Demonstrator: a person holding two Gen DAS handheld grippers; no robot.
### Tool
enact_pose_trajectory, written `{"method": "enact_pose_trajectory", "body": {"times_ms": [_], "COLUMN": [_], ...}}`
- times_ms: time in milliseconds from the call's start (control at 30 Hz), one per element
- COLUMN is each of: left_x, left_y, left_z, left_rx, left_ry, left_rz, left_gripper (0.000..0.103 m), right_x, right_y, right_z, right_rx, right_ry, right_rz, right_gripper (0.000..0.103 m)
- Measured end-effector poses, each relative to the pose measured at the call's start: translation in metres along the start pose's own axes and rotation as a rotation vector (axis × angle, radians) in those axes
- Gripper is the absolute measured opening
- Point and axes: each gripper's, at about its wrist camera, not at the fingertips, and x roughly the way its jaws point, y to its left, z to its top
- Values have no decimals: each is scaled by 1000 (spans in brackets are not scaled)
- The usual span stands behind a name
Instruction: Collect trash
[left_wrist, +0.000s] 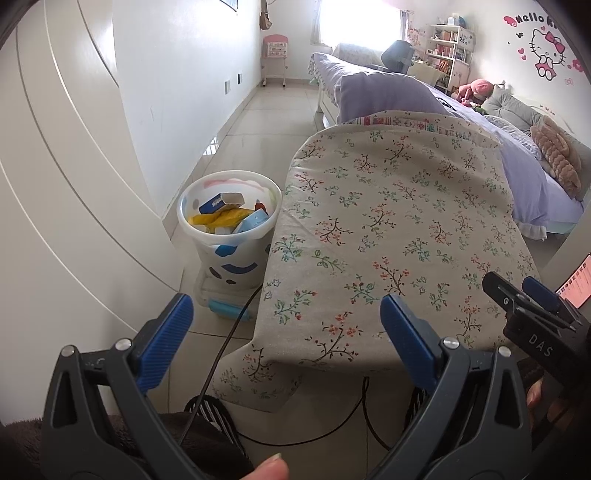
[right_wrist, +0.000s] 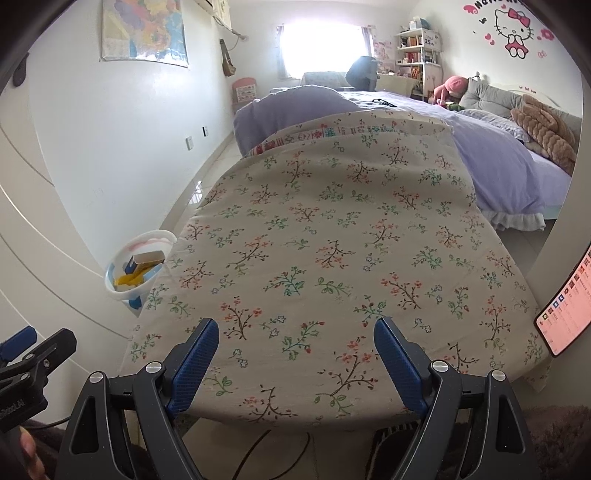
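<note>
A white plastic bin (left_wrist: 229, 236) with blue marks stands on the tiled floor left of a table under a floral cloth (left_wrist: 388, 236). Inside it lie a blue carton (left_wrist: 221, 202), yellow wrapping (left_wrist: 221, 218) and other small boxes. My left gripper (left_wrist: 284, 328) hovers open over the table's near left corner, nothing between its blue pads (left_wrist: 166, 343). The right gripper (right_wrist: 295, 354) is open too, above the near edge of the floral cloth (right_wrist: 332, 240), with nothing held. The bin (right_wrist: 136, 269) peeks out at the table's left in the right wrist view. No loose trash shows on the cloth.
A white wardrobe door (left_wrist: 55, 184) runs along the left. A bed with purple bedding (left_wrist: 498, 147) stretches beyond the table. A phone screen (right_wrist: 569, 306) glows at the table's right edge. Black cables (left_wrist: 229, 332) trail across the floor under the table.
</note>
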Motion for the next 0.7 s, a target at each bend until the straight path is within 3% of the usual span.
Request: {"method": "enact_pose_trajectory", "body": {"times_ms": [700], "left_x": [0], "left_y": [-1], "left_z": [0], "left_rx": [0], "left_ry": [-3], "left_rz": [0], "left_gripper": [101], "right_x": [0], "right_y": [-1], "right_z": [1], "right_rx": [-7], "right_ry": [-2], "right_rz": [6], "right_gripper": [87]}}
